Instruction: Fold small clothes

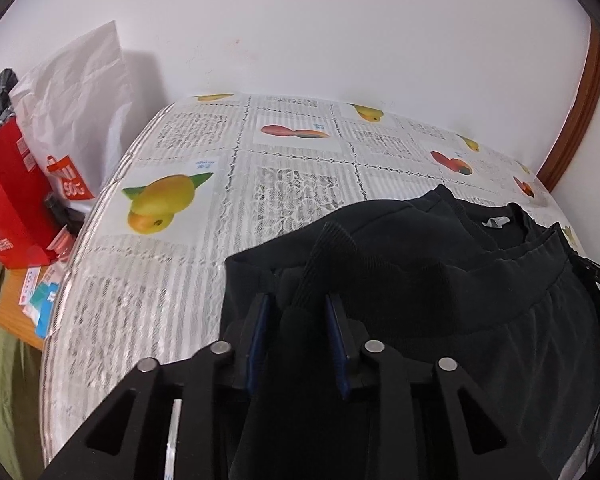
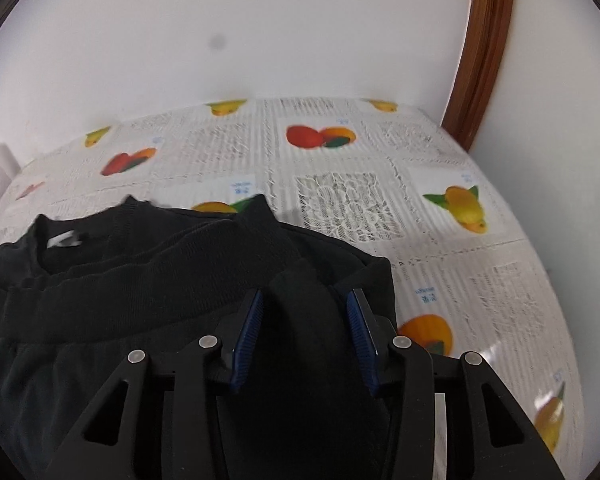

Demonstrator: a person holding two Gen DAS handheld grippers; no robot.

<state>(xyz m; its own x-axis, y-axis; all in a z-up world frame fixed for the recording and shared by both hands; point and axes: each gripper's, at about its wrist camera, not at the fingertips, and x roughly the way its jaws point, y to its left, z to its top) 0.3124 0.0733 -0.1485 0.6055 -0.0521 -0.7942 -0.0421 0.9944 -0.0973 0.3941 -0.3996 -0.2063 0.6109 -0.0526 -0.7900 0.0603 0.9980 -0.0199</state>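
A black top [image 1: 440, 280] is lying on the tabletop [image 1: 300, 168]. Each tool, left [image 1: 300, 312] and right [image 2: 306, 308], is pinching a bunched fold of the top.

Two close, downward-tilted wrist views sharing the black garment [image 1: 420, 280] and tablecloth [image 2: 440, 160]

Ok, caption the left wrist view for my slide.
Left gripper straddling a black sweatshirt on a fruit-print tablecloth.

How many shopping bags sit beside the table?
2, both off the table's left edge: a red bag, and a white bag behind it by the wall. Others may be hidden.
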